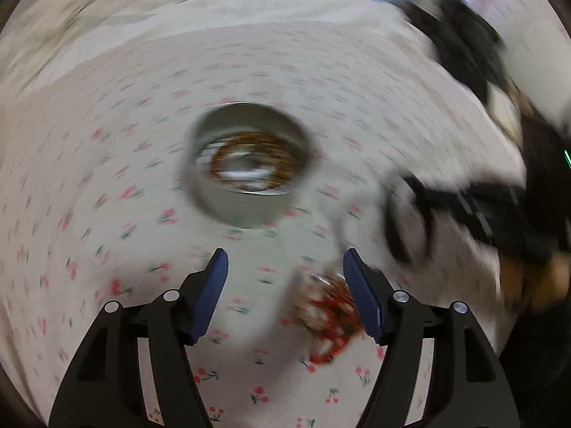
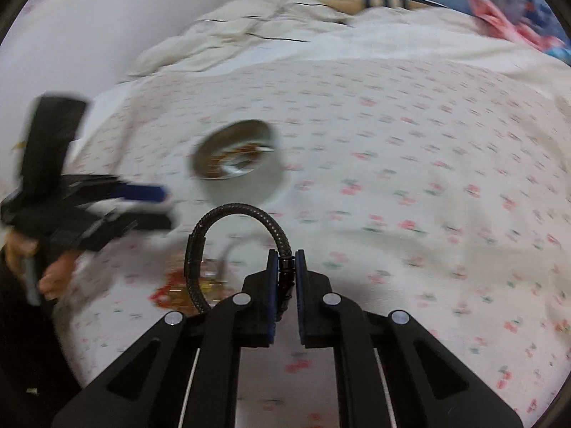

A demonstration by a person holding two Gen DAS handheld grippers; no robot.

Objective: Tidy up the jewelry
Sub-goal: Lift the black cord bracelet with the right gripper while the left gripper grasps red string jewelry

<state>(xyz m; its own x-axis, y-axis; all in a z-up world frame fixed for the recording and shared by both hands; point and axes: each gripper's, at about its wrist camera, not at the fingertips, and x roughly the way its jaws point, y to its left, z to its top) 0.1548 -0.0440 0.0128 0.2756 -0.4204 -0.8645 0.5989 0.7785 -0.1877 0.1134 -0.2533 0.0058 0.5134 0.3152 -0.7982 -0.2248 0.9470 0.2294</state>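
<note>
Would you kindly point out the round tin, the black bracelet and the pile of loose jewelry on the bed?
round tin (image 1: 246,210), left wrist view, on its near outer wall.
black bracelet (image 2: 235,209), right wrist view, top of its arch.
pile of loose jewelry (image 1: 326,315), left wrist view, the red-and-gold middle.

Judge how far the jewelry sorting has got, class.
Done: the round tin already holds some jewelry. In hand: the right gripper is shut on a black bracelet; the left gripper is open and empty. Left: a red and gold pile on the bedsheet.
</note>
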